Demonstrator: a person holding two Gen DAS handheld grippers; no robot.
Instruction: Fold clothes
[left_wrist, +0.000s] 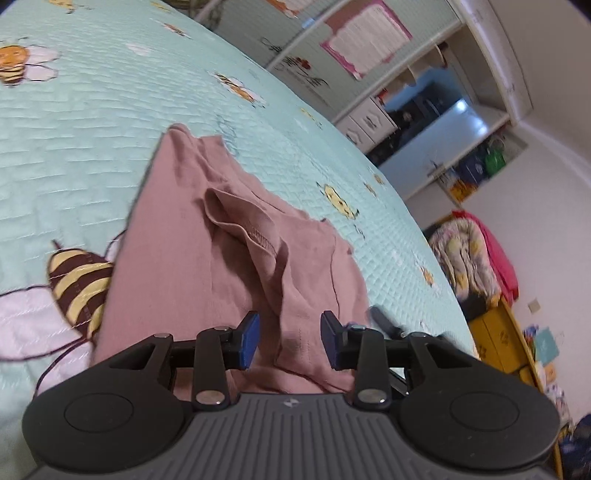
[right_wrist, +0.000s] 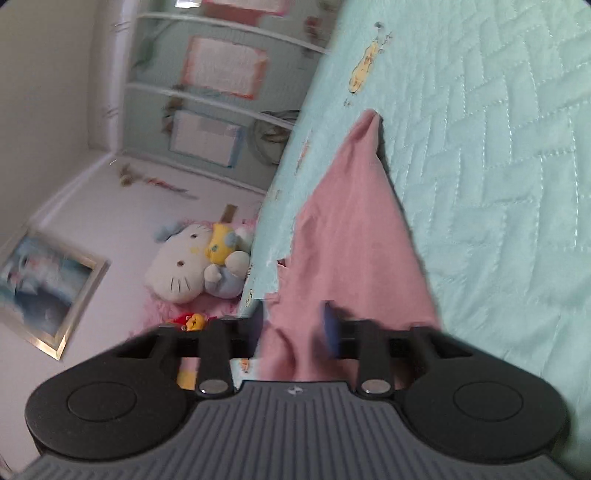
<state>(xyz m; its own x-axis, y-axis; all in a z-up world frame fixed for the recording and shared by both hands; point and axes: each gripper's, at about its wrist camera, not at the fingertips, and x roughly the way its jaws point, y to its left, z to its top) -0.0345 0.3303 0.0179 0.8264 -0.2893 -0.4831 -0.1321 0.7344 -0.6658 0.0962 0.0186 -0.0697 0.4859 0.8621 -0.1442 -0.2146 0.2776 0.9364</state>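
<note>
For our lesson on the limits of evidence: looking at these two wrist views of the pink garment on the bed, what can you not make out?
- Left wrist view: the pink garment's near edge is hidden behind the left hand-held gripper.
- Right wrist view: the right hand-held gripper pads are motion-blurred, so whether they pinch the cloth is unclear.
- Right wrist view: the quilt print is too smeared to read.
- Both views: the garment type is unclear, as it lies bunched.

You are looking at open teal bedspread (left_wrist: 92, 155) lying clear left of and beyond the rumpled pink garment (left_wrist: 192, 258); its raised folds are blocking the middle, and plush toys (right_wrist: 195, 262) are crowding the bed's far edge.
</note>
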